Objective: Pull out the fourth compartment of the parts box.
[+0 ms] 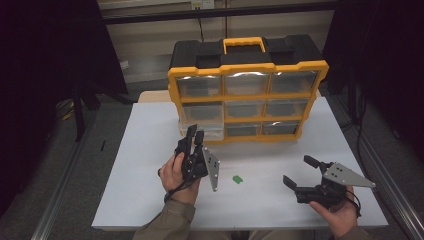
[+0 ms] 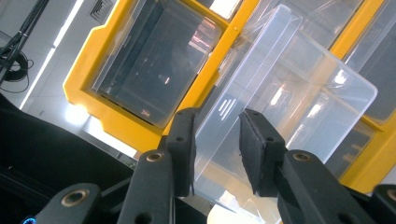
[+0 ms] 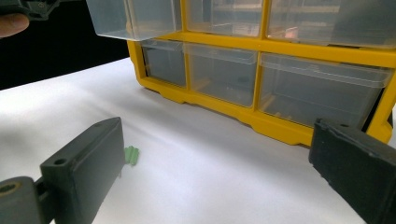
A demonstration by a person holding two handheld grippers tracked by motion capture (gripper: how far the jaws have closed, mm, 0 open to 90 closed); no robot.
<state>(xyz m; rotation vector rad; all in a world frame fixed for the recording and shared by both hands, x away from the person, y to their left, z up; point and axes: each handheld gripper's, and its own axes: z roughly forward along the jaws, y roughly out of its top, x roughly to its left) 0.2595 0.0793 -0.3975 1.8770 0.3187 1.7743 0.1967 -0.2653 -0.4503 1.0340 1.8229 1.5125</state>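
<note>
I see a yellow organizer with clear drawers standing upright at the table's far side. Its lower-left drawer is pulled partway out. A small green piece lies on the white tabletop, well apart from it.

Left black two-jaw gripper is held upright in the left hand, jaws pointed away from the person and parted by a narrow gap. Right black two-jaw gripper is cradled in the right hand, laid level, jaws spread wide and directed leftward. Olive sleeves are seen at the forearms.
</note>
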